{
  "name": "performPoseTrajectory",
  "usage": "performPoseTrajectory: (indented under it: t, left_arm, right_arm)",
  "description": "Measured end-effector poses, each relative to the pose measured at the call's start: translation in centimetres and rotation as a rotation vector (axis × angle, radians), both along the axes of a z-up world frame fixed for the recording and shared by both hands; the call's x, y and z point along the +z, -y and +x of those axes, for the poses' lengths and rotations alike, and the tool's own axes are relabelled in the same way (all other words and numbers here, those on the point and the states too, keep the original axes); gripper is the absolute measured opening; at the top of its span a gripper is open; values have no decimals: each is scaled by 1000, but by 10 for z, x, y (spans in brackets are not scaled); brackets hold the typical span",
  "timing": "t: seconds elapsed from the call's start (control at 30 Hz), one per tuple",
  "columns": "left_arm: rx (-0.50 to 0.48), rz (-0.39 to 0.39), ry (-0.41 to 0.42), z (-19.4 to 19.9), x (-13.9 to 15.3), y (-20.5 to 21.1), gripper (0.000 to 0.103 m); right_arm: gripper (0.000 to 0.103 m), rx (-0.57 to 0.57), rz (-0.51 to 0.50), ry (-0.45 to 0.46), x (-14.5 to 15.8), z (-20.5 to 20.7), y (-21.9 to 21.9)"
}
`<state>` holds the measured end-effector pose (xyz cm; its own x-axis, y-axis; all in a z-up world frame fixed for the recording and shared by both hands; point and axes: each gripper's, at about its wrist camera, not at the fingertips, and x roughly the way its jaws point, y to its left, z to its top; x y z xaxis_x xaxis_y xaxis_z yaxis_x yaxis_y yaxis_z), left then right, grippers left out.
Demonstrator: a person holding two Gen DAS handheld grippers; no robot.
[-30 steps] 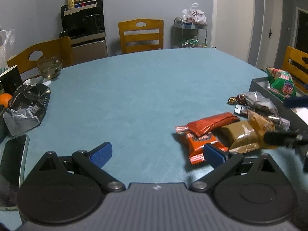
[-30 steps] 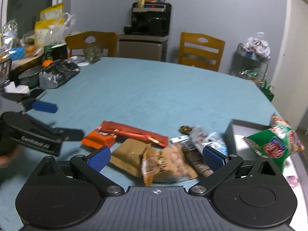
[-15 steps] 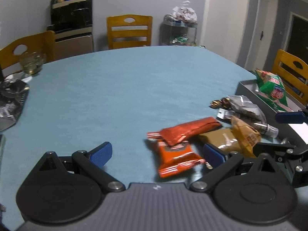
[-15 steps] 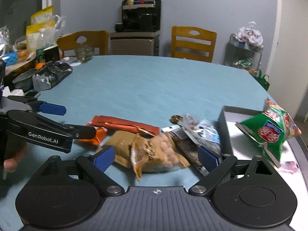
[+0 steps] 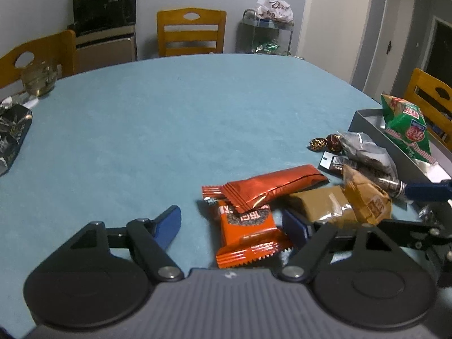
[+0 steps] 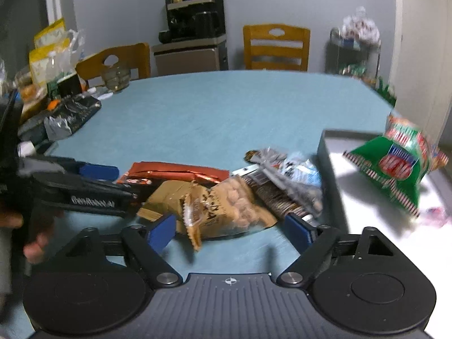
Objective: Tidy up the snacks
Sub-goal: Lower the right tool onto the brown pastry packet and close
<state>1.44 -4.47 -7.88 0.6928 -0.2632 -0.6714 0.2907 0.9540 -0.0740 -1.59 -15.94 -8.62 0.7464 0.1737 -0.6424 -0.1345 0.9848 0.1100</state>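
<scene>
A pile of snacks lies on the blue table (image 5: pixel 169 130). My left gripper (image 5: pixel 231 226) is low over it. An orange square packet (image 5: pixel 248 231) sits between its closing jaws, and the pads do not press on it. A long red bar (image 5: pixel 276 186) overlaps that packet. My right gripper (image 6: pixel 230 231) straddles a tan nut packet (image 6: pixel 226 212); its jaws are closing too, without a grip. A brown packet (image 6: pixel 166 195) and a dark clear packet (image 6: pixel 282 186) lie beside it. A green bag (image 6: pixel 395 166) rests in the grey tray (image 6: pixel 327 152) at the right.
Two foil chocolates (image 5: pixel 325 142) lie near the tray. A black foil bag (image 5: pixel 11 135) and a glass bowl (image 5: pixel 39 77) sit at the table's left. Wooden chairs (image 5: pixel 192 31) and a cabinet (image 5: pixel 104 42) stand behind. A person's hand (image 6: pixel 34 248) holds the left gripper.
Both grippers have moved lower and closer to the snack pile, and both pairs of jaws have narrowed. The orange packet now lies between the left jaws.
</scene>
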Motion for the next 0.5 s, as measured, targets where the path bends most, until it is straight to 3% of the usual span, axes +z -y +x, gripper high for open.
performPoseTrajectory:
  t: [0.17, 0.5]
  left_arm:
    - [3, -9, 22, 0, -2, -4, 63]
    - [-31, 16, 76, -6, -7, -6, 55]
  right_arm:
    - [79, -32, 137, -74, -3, 9, 7]
    - [79, -108, 242, -121, -2, 26, 3]
